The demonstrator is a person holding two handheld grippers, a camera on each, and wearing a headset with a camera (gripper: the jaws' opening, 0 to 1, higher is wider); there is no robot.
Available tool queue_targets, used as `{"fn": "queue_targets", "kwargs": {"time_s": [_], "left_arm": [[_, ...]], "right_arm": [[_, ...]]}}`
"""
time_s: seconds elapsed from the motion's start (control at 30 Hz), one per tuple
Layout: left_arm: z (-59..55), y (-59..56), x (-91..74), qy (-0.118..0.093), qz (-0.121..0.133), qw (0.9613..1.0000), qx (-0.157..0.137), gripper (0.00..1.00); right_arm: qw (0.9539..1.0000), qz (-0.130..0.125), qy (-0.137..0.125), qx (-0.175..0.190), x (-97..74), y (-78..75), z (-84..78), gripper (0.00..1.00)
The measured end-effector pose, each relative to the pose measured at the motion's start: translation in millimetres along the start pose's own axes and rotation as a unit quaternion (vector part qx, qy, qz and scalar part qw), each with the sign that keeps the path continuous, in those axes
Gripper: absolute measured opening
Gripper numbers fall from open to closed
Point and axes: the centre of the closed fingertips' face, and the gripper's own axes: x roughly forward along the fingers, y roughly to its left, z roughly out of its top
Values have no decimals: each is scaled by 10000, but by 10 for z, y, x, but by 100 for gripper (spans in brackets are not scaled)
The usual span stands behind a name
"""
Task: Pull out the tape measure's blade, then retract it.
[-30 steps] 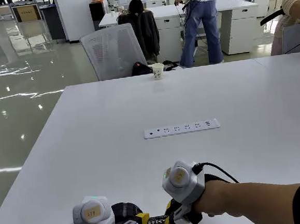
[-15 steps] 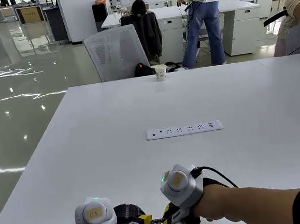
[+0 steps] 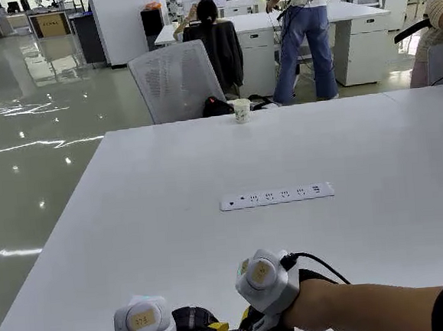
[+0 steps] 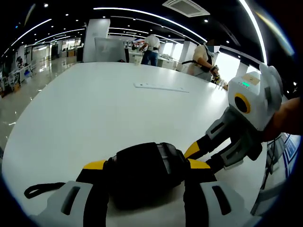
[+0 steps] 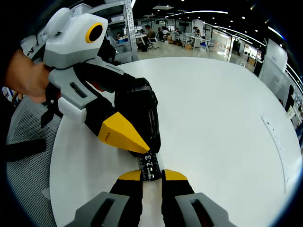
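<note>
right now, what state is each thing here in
tape measure: gripped by its case
blade: a short length pulled out
left gripper: shut on the tape measure
right gripper: shut on the blade
paper cup: upright
power strip: lying flat, nothing plugged in

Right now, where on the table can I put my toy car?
Lots of bare table lies between the power strip and the paper cup, and on both sides of the strip. It's crowded at the near edge, where the left claw holds the tape measure and the right claw pinches its blade.
</note>
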Motion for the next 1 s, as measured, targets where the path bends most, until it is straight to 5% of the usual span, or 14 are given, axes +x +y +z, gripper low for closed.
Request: {"fn": "queue_targets", "kwargs": {"time_s": [1.0], "left_arm": [[5, -2, -1, 19, -15, 10000, -23, 59]], "right_arm": [[9991, 76, 90, -397, 55, 18, 78, 12]]}}
